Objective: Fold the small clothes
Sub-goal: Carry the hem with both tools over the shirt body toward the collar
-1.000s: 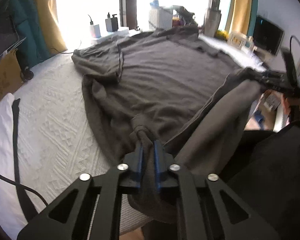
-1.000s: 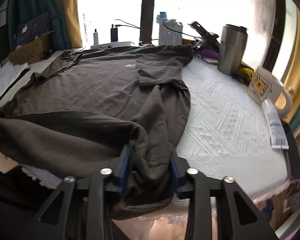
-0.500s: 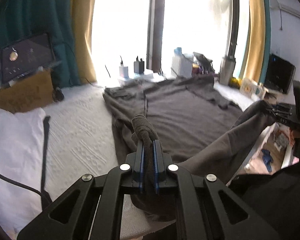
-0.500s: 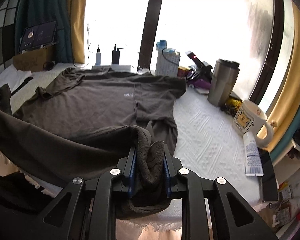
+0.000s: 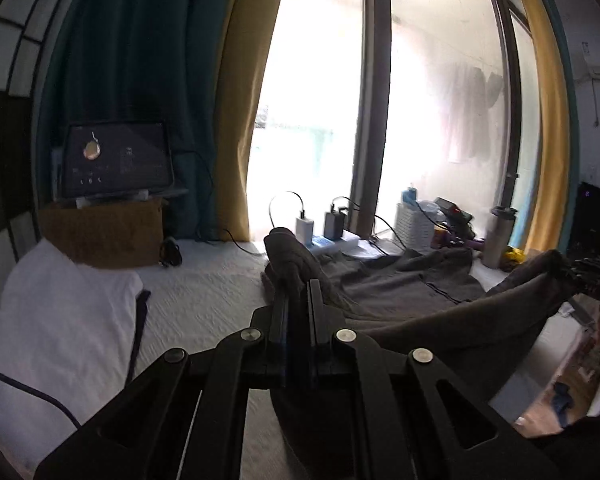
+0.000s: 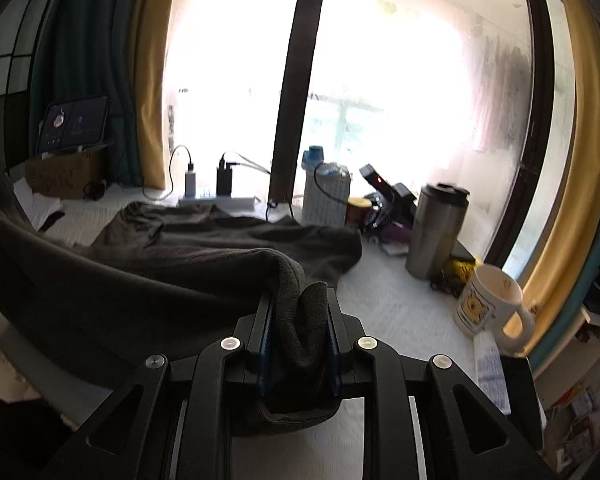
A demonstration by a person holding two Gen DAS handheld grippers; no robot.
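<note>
A dark grey shirt [image 5: 400, 280] lies with its far part spread on the white bedspread [image 5: 204, 300], its near hem lifted off the bed. My left gripper [image 5: 298, 292] is shut on a bunched corner of that hem, which pokes up past the fingertips. My right gripper [image 6: 300, 304] is shut on the other hem corner, a thick wad of the shirt [image 6: 228, 248] squeezed between its blue pads. The hem sags in a band between the two grippers. In the left wrist view the right gripper [image 5: 588, 270] shows at the far right, gripping cloth.
At the window side stand chargers [image 6: 208, 182], a white basket [image 6: 326, 198], a steel tumbler [image 6: 436, 232] and a white mug [image 6: 488, 302]. A white pillow [image 5: 56, 320] and a cardboard box [image 5: 104, 232] bearing a tablet [image 5: 116, 160] lie to the left. A dark cable crosses the pillow.
Both grippers have risen with the hem corners, lifting the shirt's near edge off the bed. Both views have tilted up toward the window, the left one more.
</note>
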